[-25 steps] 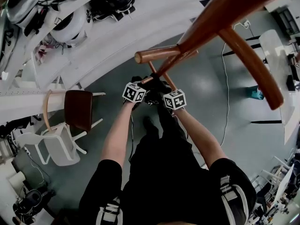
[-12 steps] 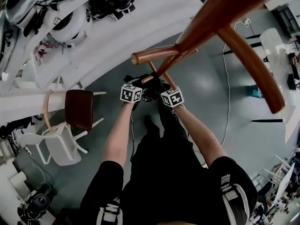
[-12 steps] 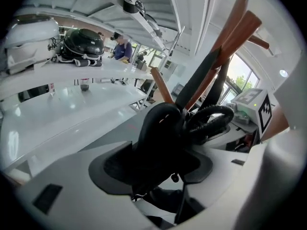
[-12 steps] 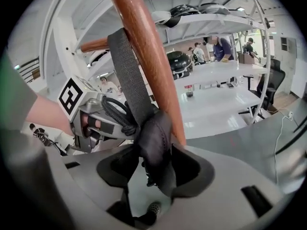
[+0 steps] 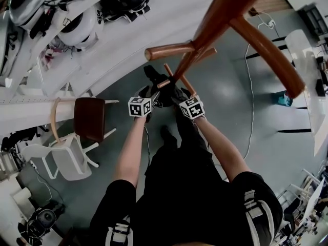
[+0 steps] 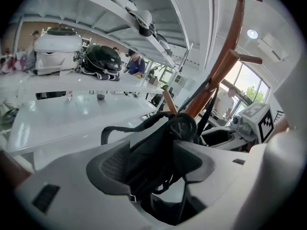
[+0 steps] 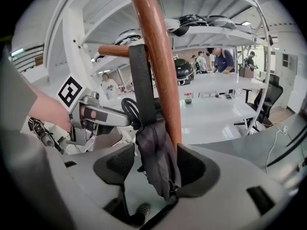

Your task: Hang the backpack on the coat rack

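Note:
The black backpack (image 5: 162,87) hangs against the wooden coat rack (image 5: 225,9), just beyond both grippers. In the right gripper view its strap (image 7: 140,85) runs up over a peg (image 7: 112,50) beside the pole (image 7: 160,66). My left gripper (image 5: 149,93) has its jaws opening, with the backpack's bulk (image 6: 153,145) loose between the pads. My right gripper (image 5: 179,96) is opening too. A fold of the bag's fabric (image 7: 157,159) dangles between its pads and brushes the right one. Neither pair of pads presses on the bag.
A brown-seated chair (image 5: 88,118) and a white chair (image 5: 64,159) stand at the left. White shelves with helmets (image 5: 77,27) run behind the rack. A long curved rack arm (image 5: 266,55) reaches out to the right. A cable (image 5: 247,86) lies on the floor. Several people stand at a far table (image 7: 218,56).
The left gripper has drawn a little to the left, away from the rack. More of the backpack shows above the two grippers. The right gripper stays almost in place.

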`<action>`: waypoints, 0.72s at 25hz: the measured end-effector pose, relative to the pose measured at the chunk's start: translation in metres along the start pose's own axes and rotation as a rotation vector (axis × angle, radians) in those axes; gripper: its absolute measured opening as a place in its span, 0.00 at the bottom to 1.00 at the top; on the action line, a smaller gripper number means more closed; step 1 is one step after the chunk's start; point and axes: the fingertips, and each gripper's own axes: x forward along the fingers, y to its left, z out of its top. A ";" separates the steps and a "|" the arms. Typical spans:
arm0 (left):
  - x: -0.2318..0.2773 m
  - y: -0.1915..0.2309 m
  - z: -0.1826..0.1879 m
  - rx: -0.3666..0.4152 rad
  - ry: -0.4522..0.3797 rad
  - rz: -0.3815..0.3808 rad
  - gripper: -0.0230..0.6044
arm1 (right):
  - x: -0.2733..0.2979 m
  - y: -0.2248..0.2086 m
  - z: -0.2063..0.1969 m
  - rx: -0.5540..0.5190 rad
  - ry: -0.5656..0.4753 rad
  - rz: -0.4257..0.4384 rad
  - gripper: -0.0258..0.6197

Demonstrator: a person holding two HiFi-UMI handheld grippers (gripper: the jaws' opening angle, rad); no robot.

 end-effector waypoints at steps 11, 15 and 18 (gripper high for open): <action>-0.085 -0.038 -0.028 0.069 -0.065 -0.038 0.47 | -0.068 0.036 -0.002 -0.037 -0.122 0.031 0.30; -0.126 -0.061 -0.032 0.049 -0.129 -0.077 0.33 | -0.103 0.055 -0.002 -0.135 -0.168 0.014 0.16; -0.158 -0.074 -0.032 0.058 -0.188 -0.079 0.18 | -0.125 0.070 -0.003 -0.172 -0.193 0.030 0.07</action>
